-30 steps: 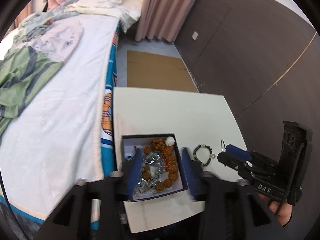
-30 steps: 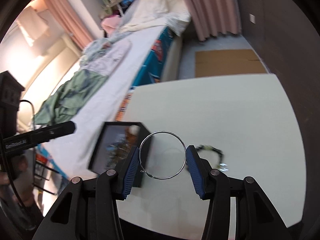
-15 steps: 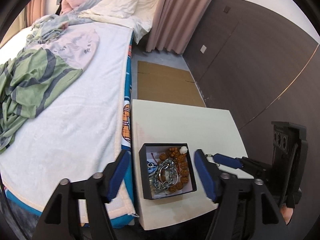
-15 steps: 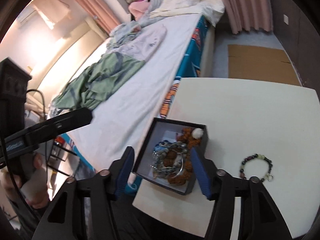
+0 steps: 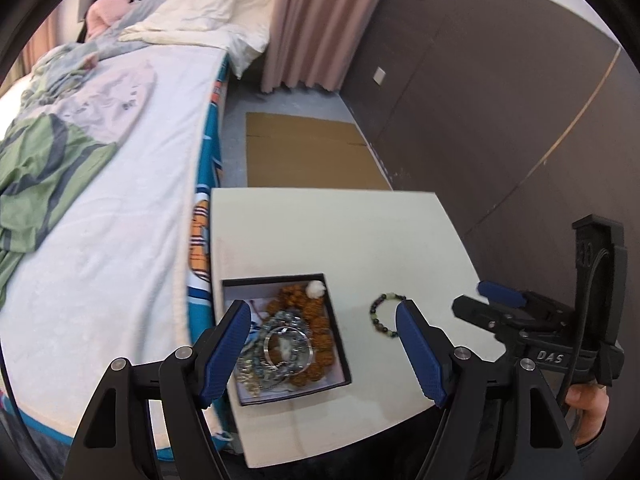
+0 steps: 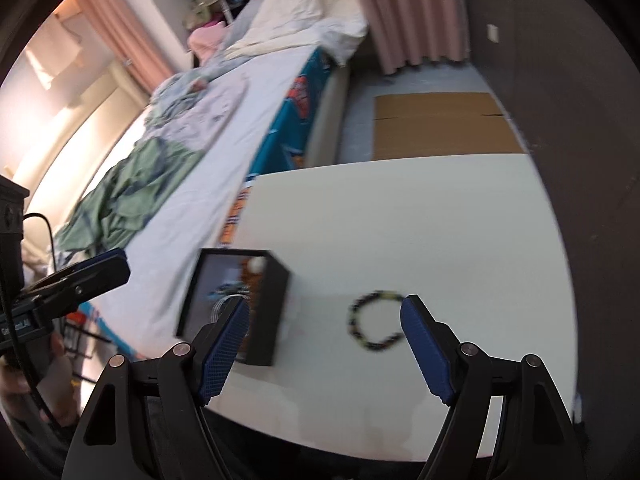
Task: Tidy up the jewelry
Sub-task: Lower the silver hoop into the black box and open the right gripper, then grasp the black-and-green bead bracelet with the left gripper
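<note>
A black jewelry box (image 5: pixel 338 344) stands near the front left of the white table (image 5: pixel 320 232). It holds orange beads, chains and a silver bangle (image 5: pixel 288 348). A dark bead bracelet (image 5: pixel 386 316) lies on the table to the right of the box. My left gripper (image 5: pixel 322 312) hovers open above the box and touches nothing. In the right wrist view the box (image 6: pixel 272 312) is blurred at left. There the bracelet (image 6: pixel 374 320) lies just inside the right finger of my right gripper (image 6: pixel 325 306). Its jaws are opening with nothing between them, above the table.
A bed (image 5: pixel 120 200) with white sheet and green cloth runs along the table's left side. Flat cardboard (image 5: pixel 308 156) lies on the floor beyond the table. A dark wall (image 5: pixel 500 120) stands to the right. The right gripper (image 5: pixel 500 304) shows beside the table's right edge.
A second ago the right gripper held the silver bangle; the bangle now lies in the box. That gripper has swung right over the bracelet. Both grippers' jaws have spread, and the left drew back from the box.
</note>
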